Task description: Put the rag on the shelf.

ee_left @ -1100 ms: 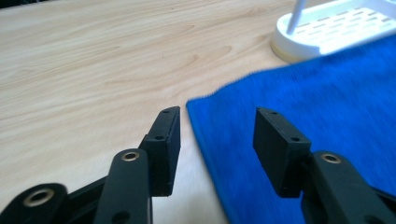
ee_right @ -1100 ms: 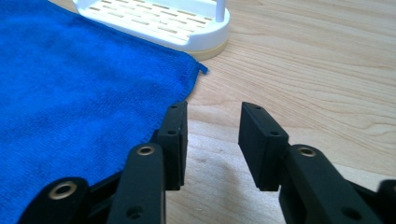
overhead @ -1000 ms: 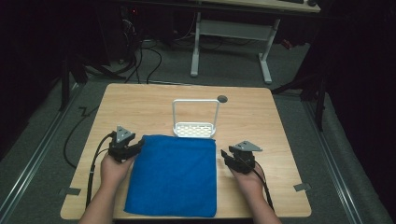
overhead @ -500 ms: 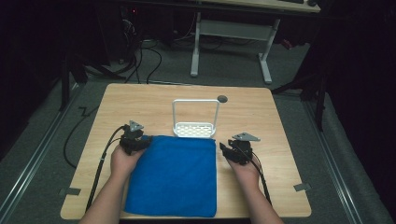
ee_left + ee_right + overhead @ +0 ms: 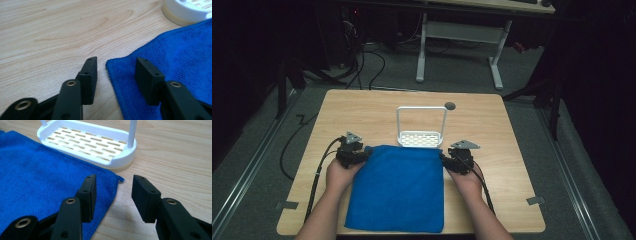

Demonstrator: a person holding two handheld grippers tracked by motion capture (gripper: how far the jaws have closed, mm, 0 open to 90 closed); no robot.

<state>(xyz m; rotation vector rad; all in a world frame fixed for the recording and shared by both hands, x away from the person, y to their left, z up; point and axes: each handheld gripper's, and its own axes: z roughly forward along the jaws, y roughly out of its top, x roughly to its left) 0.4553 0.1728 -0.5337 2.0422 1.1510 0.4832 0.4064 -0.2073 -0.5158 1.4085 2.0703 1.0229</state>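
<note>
I take the white rack (image 5: 421,136) as my landmark. The blue cloth (image 5: 398,187) lies flat on the wooden table (image 5: 362,107), its far edge touching the near side of the rack's base, and it runs from there toward my edge of the table. Its long axis points from the rack straight back to me; the short edges lie across, parallel to the rack's base.

Left of the rack and nearer me, my left gripper (image 5: 355,154) sits at the cloth's far left corner (image 5: 110,65). Its jaws have just been closing a little but stand apart, straddling that corner: one pad on bare wood, the other over the cloth, neither pressing. I read that as lining up to pinch the corner.

Right of the rack, my right gripper (image 5: 452,161) mirrors this at the far right corner (image 5: 119,179). Its jaws have just been opening and stand apart, one pad above the cloth's edge, the other over bare table, nothing clamped.

I judge both tongs sit at the two far corners so the cloth can be lifted evenly by that edge, probably to fold it toward me or drape it on the rack.
</note>
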